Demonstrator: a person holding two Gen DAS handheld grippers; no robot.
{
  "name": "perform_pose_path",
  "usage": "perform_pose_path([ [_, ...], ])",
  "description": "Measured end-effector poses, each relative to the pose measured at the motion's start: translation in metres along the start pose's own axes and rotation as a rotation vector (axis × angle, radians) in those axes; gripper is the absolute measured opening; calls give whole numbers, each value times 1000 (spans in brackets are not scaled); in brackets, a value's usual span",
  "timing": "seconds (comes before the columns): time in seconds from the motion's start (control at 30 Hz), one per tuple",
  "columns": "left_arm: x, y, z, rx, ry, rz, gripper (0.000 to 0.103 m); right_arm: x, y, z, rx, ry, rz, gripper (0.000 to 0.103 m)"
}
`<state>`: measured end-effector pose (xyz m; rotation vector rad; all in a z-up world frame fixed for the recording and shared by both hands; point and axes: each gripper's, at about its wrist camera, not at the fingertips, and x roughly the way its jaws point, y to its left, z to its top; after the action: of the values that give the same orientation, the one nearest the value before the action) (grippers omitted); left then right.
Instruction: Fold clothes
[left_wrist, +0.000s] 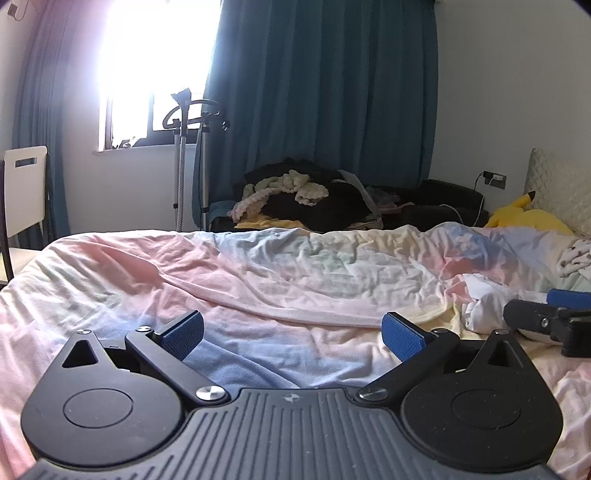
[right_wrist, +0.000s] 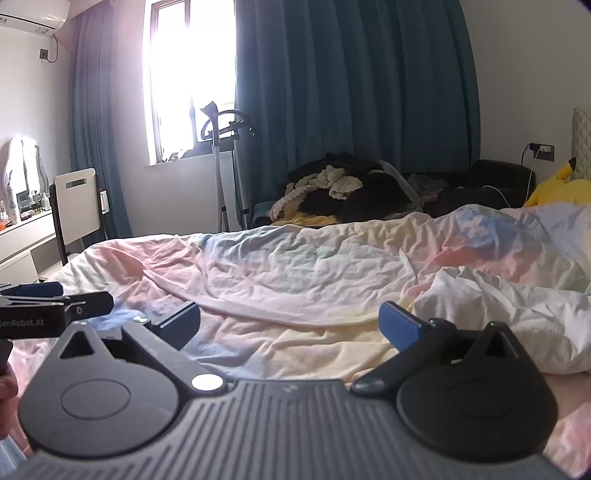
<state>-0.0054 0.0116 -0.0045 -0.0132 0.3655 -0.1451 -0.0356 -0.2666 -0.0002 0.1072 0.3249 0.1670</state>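
A crumpled white garment (right_wrist: 509, 314) lies on the bed at the right; it also shows in the left wrist view (left_wrist: 484, 302). My left gripper (left_wrist: 293, 334) is open and empty, low over the pastel bedcover (left_wrist: 258, 273). My right gripper (right_wrist: 290, 325) is open and empty, just left of the white garment. Each gripper shows from the side in the other's view: the right gripper (left_wrist: 546, 314) at the right edge, the left gripper (right_wrist: 55, 302) at the left edge.
The rumpled pastel bedcover (right_wrist: 295, 258) covers the whole bed. A pile of dark and cream clothes (left_wrist: 306, 195) lies beyond the far edge. A yellow plush toy (left_wrist: 524, 216) and a spotted cloth (left_wrist: 576, 256) are at the right. A white chair (left_wrist: 26, 188) stands left.
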Motion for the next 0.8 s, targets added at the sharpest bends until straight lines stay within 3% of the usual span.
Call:
perform_pose_path([
  [0.8,0,-1,-2,10,19,0,103,1,-1,-1,13,11,-19,103],
])
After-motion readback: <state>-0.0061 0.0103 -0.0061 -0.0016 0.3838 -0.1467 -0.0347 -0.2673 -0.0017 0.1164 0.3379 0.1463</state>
